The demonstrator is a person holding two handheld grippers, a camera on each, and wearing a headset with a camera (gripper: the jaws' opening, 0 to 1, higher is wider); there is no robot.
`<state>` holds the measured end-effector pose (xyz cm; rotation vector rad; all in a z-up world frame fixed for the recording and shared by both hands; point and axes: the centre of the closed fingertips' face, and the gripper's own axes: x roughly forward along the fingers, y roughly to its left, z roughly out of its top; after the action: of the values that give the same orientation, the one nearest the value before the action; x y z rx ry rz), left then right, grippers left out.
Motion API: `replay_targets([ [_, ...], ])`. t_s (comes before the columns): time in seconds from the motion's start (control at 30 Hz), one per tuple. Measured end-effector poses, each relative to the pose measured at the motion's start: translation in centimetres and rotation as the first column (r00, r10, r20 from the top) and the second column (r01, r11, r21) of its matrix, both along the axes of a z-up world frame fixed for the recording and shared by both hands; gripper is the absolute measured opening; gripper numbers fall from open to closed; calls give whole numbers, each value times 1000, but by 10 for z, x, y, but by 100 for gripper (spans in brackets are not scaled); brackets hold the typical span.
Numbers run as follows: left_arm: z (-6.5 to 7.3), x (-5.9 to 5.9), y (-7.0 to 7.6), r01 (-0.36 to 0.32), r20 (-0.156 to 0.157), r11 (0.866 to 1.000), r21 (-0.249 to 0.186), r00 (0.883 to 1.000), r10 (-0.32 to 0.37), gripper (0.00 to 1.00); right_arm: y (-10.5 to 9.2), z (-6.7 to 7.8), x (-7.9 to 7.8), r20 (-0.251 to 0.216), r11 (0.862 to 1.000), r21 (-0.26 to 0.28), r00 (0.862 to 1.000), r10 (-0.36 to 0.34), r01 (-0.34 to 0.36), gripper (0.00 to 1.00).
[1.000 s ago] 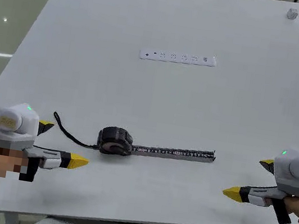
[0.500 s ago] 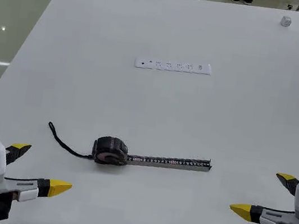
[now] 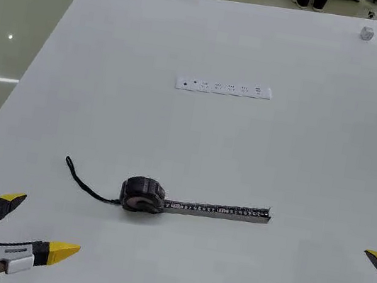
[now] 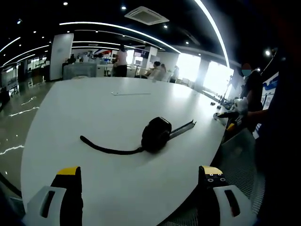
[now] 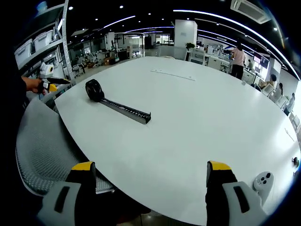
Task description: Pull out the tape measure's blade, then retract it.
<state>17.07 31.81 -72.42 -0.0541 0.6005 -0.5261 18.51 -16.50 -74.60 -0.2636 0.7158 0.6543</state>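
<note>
A black tape measure (image 3: 142, 194) lies on the white table (image 3: 210, 138), its blade (image 3: 218, 210) pulled out to the right and its black wrist strap (image 3: 82, 181) trailing left. The left gripper view has the tape measure (image 4: 156, 133) ahead of the jaws, strap (image 4: 108, 149) curling left. From the right gripper view, the tape measure (image 5: 94, 89) sits far left with the blade (image 5: 127, 111) pointing toward me. My left gripper (image 3: 37, 226) is open at the table's near left edge. At the near right edge my right gripper (image 3: 356, 281) is open too. Neither touches the tape.
A white power strip (image 3: 223, 87) lies across the middle of the table. A small grey object (image 3: 366, 33) sits at the far right corner. A mesh chair seat (image 5: 37, 155) is below the table's near edge. Other people stand in the background.
Both grippers have drawn back toward the table's near edge and spread further apart from the tape measure. The tape measure lies as before with its blade out; the head camera shifted.
</note>
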Motion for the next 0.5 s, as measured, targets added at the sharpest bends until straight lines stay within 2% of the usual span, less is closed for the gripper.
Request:
replay_targets([
  [0.2, 2, 6, -3, 5, -5, 1000, 15, 1000, -5, 100, 0, 4, 2, 22, 1000, -4, 1000, 7, -7, 100],
  [0.23, 2, 8, 0, -10, -2, 999, 44, 1000, 10, 100, -1, 4, 3, 22, 1000, -4, 1000, 3, -3, 100],
  [0.27, 4, 11, 2, -16, 19, 998, 64, 1000, 14, 100, -2, 4, 3, 20, 1000, -4, 1000, 1, -1, 100],
  [0.33, 8, 15, 2, -36, 40, 998, 58, 999, 34, 100, -4, 4, 3, 22, 1000, -6, 1000, -2, 2, 100],
  [0.5, 8, 17, 1, -59, 36, 997, 56, 998, 57, 100, -6, 4, 3, 21, 1000, -13, 1000, 5, -4, 100],
])
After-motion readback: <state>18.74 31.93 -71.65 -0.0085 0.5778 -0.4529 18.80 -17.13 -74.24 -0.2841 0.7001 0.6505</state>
